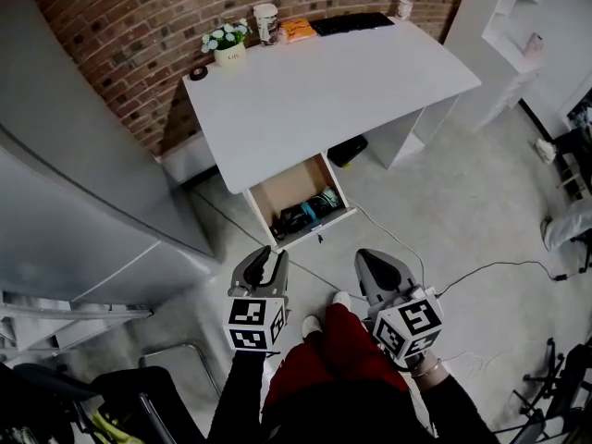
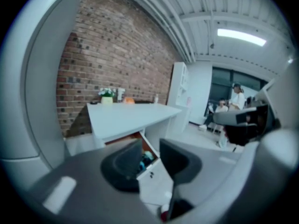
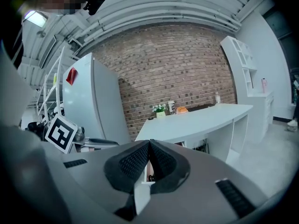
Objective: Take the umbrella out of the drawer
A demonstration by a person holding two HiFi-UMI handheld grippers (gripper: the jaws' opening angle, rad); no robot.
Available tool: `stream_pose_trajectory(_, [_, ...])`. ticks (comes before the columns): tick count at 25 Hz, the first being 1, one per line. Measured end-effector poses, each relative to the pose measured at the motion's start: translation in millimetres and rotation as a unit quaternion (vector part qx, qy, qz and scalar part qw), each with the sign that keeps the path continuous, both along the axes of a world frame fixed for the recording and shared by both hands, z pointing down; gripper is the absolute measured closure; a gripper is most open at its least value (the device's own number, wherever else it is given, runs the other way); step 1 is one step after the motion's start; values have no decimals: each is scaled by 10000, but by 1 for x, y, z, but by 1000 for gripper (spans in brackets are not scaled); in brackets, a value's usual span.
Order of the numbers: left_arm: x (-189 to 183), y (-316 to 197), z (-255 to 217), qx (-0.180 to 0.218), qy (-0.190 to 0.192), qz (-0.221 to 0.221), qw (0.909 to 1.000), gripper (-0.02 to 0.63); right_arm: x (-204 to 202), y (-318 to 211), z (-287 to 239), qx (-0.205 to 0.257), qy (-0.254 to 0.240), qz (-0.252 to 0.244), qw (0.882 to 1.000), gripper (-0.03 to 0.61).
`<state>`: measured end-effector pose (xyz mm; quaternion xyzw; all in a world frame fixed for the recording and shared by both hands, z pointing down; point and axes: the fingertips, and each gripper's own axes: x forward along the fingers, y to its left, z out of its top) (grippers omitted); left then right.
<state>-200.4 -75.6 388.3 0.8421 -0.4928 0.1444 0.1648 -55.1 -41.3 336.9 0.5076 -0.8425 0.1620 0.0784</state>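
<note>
White desk (image 1: 324, 91) at centre-top of head view, backed on a brick wall. Its drawer (image 1: 277, 188) stands pulled out at the desk's lower edge, toward the person, so the contents lie exposed from above.

Umbrella (image 1: 308, 214): judged to be the dark-and-teal bundle at the drawer's front end. It is too small to confirm the shape, and I cannot separate it from a dark item beside it.

Left gripper (image 1: 266, 259), lower centre-left, well apart from the drawer. Jaws stand apart with nothing between them. The left gripper view frames the drawer opening in the gap, which reads as lined up for the reach.

Right gripper (image 1: 375, 265), lower centre-right. Jaws closed tip to tip, empty, probably in reserve.

Right gripper view: the closed jaws hide nearly all of the drawer. The person's arms are cut off at the bottom edge
</note>
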Motion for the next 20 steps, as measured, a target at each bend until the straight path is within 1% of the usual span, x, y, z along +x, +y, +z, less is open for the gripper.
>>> stream_pose_trajectory(6, [20,-33,31,-359,-384,390,9979,477,18,-23,23,-113,-28,189,9998,577])
stream_pose_trajectory(9, [30,-55,48,-534,-597,575,9951,456,24,-36,37,-300,-119,244,9992,577])
stream_pose_trajectory(12, [40,-75,68,-661,-809,715,9920,456,33,-49,53,-423,-222,338,9983,577])
stream_pose_trajectory(16, [55,-94,102,-939,-1061,962,9852,456,45,-63,81,-540,-211,488,9971,577])
stream_pose_trajectory(20, [67,-112,138,-1191,-1475,1190,9746,448,52,-79,105,-736,-299,566,9952,577])
